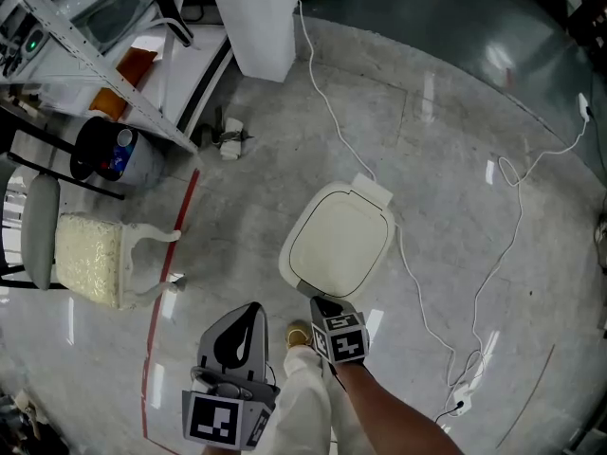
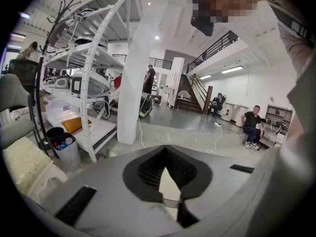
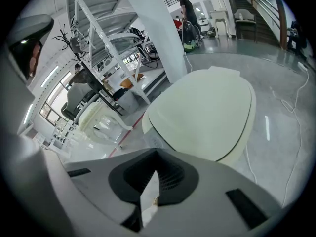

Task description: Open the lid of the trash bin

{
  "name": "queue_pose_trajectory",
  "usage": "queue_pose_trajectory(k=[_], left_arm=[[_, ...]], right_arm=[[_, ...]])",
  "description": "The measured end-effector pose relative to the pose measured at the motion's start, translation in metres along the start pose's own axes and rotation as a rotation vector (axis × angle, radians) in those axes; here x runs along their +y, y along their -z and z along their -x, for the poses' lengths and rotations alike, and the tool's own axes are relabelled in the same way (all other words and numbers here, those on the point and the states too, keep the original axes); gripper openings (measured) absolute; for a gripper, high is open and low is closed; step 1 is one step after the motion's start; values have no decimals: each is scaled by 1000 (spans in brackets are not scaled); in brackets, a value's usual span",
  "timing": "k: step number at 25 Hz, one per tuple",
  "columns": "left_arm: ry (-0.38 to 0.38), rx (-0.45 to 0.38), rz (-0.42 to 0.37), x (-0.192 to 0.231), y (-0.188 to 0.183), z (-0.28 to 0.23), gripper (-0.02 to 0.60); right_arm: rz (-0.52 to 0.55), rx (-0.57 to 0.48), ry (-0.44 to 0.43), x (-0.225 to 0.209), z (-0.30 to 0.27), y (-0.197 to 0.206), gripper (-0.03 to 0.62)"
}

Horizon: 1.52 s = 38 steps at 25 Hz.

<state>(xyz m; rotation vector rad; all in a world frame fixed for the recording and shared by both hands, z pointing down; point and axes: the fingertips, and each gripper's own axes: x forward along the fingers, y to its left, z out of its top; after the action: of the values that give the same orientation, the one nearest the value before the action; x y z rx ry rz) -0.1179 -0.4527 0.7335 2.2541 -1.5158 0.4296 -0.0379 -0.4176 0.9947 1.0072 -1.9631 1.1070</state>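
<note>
At the bin's six o'clock edge, the right gripper (image 1: 323, 304) is hovering, jaws pressed together on nothing, just beside the trash bin (image 1: 288, 265) lid (image 1: 340, 245) (lying flat, unopened). The left gripper (image 1: 252, 313), likewise closed and empty, is hanging at eight o'clock. Opening is all left to do. A white cable (image 1: 413, 290) is trailing at three o'clock, a cushioned chair (image 1: 87, 257) sitting at nine; neither is blocking the approach.

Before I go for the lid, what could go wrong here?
The right claw sits shut by the front edge of the trash bin, so it may press the closed lid down or shove the bin rather than lift. A white cable runs close by the bin's back and right side and could snag.
</note>
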Motion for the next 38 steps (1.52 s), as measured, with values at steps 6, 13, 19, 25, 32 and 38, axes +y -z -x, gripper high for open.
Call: queue_pose_trajectory(k=[6,13,19,25,32,38], left_arm=[[3,-3,-1,-2,6,-1,-9],[11,10,1,-5,9,2,-9],[4,-12,7,-4,7,3,-9],[-2,-27,11,-3,7,3,-9],[9,24,10,0,15,3,-9],[-5,9,37,-2,-14,7,-9]], right_arm=[[-4,-1,-9,0,-3,2,32],[45,16,11,0,-5,4,34],[38,12,17,0,-4,5,34],[6,7,17,-1,-2,3,34],[-15,-12,6,5,1,-12,32],[10,-62,8,7,30,-58,32]])
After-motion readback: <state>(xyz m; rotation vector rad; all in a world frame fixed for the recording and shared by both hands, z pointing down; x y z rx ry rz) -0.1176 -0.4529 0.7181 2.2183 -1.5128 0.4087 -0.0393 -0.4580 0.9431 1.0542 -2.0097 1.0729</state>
